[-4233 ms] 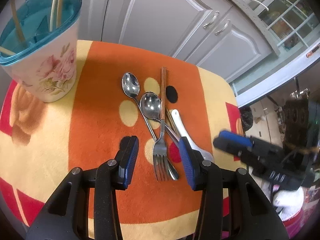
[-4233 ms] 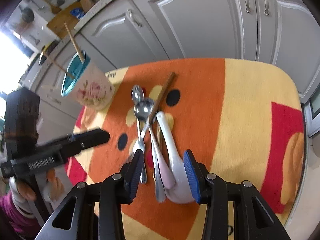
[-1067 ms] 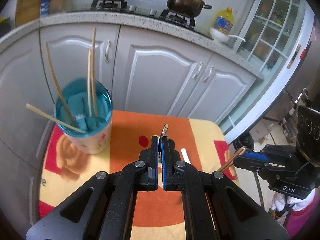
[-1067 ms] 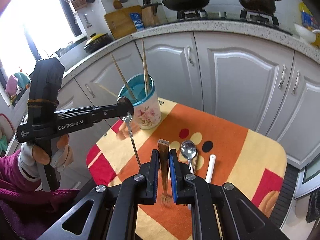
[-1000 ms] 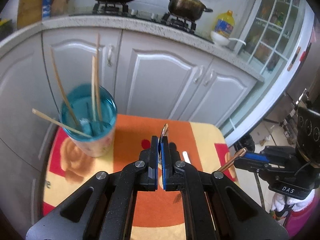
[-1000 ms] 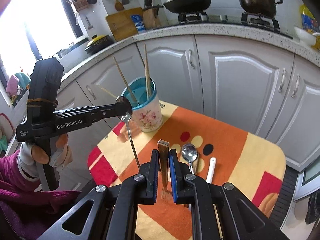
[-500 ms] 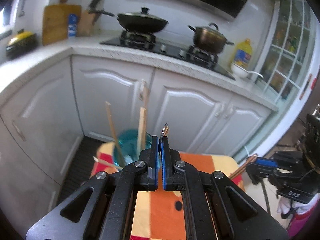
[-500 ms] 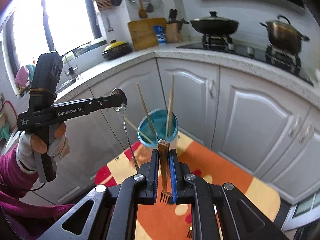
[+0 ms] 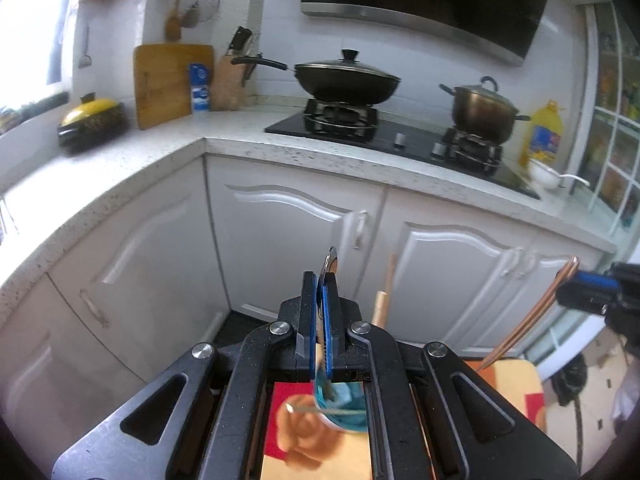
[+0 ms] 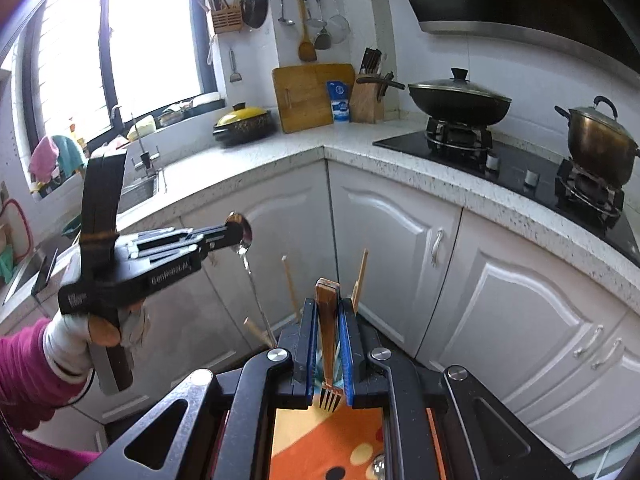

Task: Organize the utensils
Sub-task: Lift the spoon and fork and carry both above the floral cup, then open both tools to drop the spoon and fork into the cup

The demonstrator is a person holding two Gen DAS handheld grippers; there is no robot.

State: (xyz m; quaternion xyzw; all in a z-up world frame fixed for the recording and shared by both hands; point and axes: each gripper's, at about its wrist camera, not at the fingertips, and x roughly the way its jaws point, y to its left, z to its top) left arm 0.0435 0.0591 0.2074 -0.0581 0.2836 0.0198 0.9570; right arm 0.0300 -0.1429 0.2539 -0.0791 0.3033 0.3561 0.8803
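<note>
Left tongs (image 9: pixel 319 312) clamped on a steel spoon (image 9: pixel 330 263), bowl end sticking up past the blue pads, handle hanging down toward the teal-rimmed floral utensil cup (image 9: pixel 344 404) seen between the tong arms. Cup sits on the orange/yellow mat (image 9: pixel 516 380) covering the tabletop; wooden chopsticks (image 9: pixel 386 294) stand in it. Right tongs (image 10: pixel 329 344) clamped on a wooden-handled fork (image 10: pixel 327 332), tines pointing down over the mat (image 10: pixel 320 440), handle end poking up above the pads. Another spoon bowl (image 10: pixel 378 465) lies on the mat at the bottom edge of the right view. In the right view the left tongs (image 10: pixel 236 234) are out to the left, held by a white-gloved hand (image 10: pixel 70 344), spoon (image 10: pixel 248 264) dangling below them near the chopsticks (image 10: pixel 289 284). In the left view the right tongs (image 9: pixel 576 290) are at the far right edge, fork handle (image 9: pixel 532 312) angling down. Behind: white cabinets (image 9: pixel 288 232), speckled kitchen counter (image 9: pixel 240 142), lidded wok (image 9: pixel 346 82) and steel pot (image 9: pixel 482 110) on the hob, cutting board (image 9: pixel 170 82) against the wall.
</note>
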